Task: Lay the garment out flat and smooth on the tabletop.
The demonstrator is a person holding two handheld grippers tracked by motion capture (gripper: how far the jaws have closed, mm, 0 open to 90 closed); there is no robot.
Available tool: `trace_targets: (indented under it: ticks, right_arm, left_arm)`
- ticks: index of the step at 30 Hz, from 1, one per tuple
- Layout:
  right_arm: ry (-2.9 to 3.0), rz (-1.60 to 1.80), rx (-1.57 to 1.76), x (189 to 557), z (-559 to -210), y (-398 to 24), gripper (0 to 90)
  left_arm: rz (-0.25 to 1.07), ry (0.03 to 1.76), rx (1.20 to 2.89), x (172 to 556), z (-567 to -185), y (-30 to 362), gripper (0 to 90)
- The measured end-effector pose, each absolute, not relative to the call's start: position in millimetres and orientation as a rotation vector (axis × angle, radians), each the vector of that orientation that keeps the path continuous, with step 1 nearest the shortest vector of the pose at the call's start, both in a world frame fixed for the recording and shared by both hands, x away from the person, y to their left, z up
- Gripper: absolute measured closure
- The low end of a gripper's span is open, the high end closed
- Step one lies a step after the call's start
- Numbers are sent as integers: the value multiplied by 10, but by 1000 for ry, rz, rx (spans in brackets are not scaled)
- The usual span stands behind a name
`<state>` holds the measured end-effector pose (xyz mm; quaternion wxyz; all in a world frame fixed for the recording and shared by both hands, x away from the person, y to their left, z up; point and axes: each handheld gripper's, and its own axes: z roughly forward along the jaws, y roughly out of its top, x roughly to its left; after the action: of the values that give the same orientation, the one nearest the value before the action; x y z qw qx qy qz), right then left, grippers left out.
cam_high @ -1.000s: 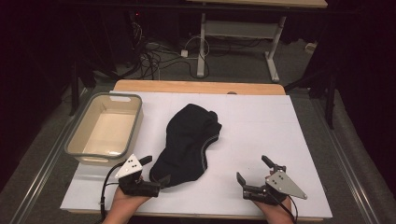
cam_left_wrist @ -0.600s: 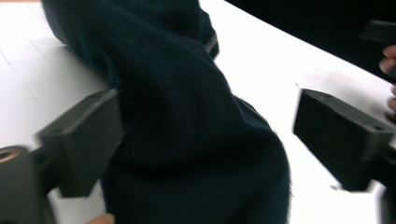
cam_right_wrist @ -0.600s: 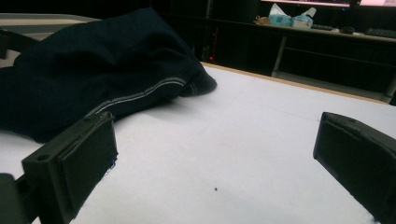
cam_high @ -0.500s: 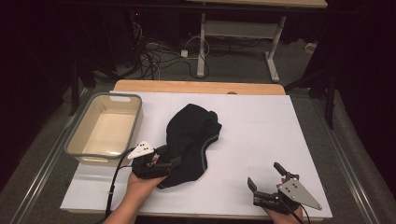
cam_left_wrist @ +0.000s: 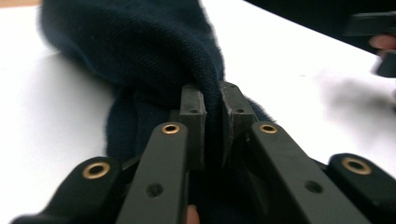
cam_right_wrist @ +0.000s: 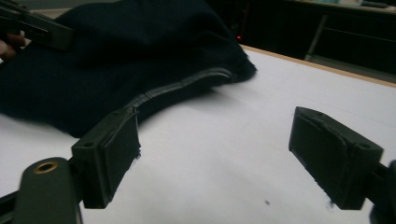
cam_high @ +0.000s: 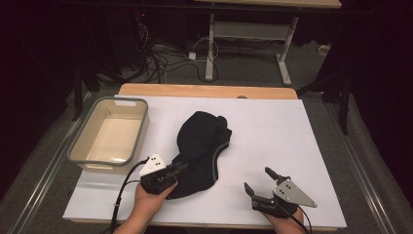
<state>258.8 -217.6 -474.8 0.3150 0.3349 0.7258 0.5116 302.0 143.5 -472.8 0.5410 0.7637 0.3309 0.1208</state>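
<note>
Though beside garment (cam_high: 202, 146), tub (cam_high: 78, 151) (bare)

The left gripper (cam_high: 181, 168) hides the dark garment's (cam_high: 200, 146) near edge (pinched between its jaws).

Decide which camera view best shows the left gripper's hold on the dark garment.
The left gripper view: the jaws of the left gripper pinch a fold of the dark garment. The high view shows the contact from afar; the right gripper view shows a corner of that gripper.
</note>
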Motion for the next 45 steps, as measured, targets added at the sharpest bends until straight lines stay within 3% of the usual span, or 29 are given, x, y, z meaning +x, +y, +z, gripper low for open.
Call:
trace_targets:
  ticks: [2,11,17,21,24,25,27,31,37,45]
  right_arm:
    - [1938,1372,847,2620,-4707,-2096,268]
    - [1964,1484,780,2715,-4540,-1776,419]
    - [2042,1498,717,2896,-4440,-1374,468]
    - [2137,1439,753,3047,-4524,-1239,559]
    - [2186,1370,764,3074,-4620,-1212,789]
    - [2190,1364,769,3074,-4643,-1221,824]
    - [2179,1380,773,3059,-4652,-1260,841]
    - [2105,1393,790,2977,-4576,-1471,844]
    - [2037,1378,900,2927,-4585,-1902,847]
    - [1977,1306,1011,2868,-4610,-2340,853]
  left_arm:
    - [263,747,1827,2960,-4721,1325,829]
    - [164,541,1958,2703,-4818,756,845]
    - [149,505,1997,2661,-4873,662,845]
    - [156,485,2005,2618,-4878,662,844]
    - [156,492,1999,2594,-4877,714,838]
    - [146,495,1990,2588,-4863,749,831]
    - [114,495,1941,2562,-4789,872,707]
    - [192,521,1882,2523,-4614,1272,483]
    - [309,674,1841,2769,-4650,1766,340]
    - [411,760,1870,3052,-4816,1843,176]
